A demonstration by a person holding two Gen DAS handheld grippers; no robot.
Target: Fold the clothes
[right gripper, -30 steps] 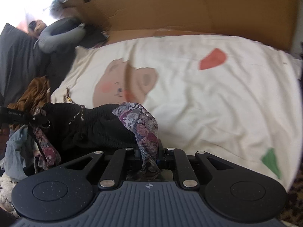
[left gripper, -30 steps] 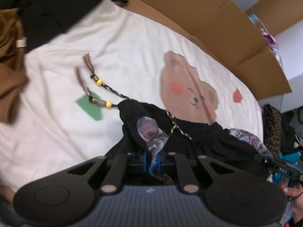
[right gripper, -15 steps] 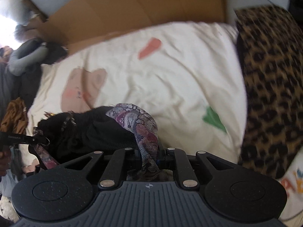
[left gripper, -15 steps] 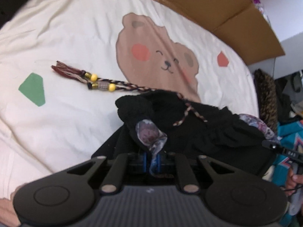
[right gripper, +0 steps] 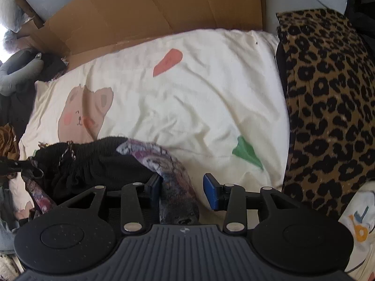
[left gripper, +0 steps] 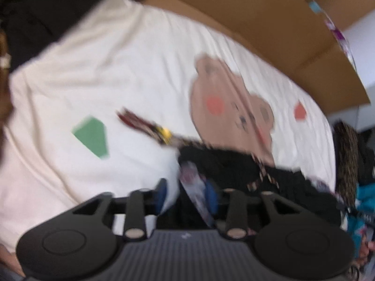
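A black garment (right gripper: 98, 164) with purple patterned trim lies along the near edge of a cream bed sheet (right gripper: 199, 98) printed with a bear. My right gripper (right gripper: 182, 185) is open, and the patterned trim (right gripper: 164, 164) lies loose between its spread jaws. In the blurred left wrist view my left gripper (left gripper: 187, 189) is open too, with a strip of patterned trim (left gripper: 194, 187) between its blue pads. The black garment (left gripper: 246, 173) lies just ahead, and its beaded tassel cord (left gripper: 150, 126) stretches left across the sheet (left gripper: 117, 70).
A cardboard sheet (right gripper: 164, 7) stands along the bed's far side. A leopard-print fabric (right gripper: 328, 107) covers the right end. Dark and brown clothes (right gripper: 9, 107) pile at the left end; dark clothes (left gripper: 46, 4) show at top left in the left wrist view.
Both grippers have opened and let go of the patterned trim they were pinching. The garment now rests on the sheet. The left view has swung and is blurred.
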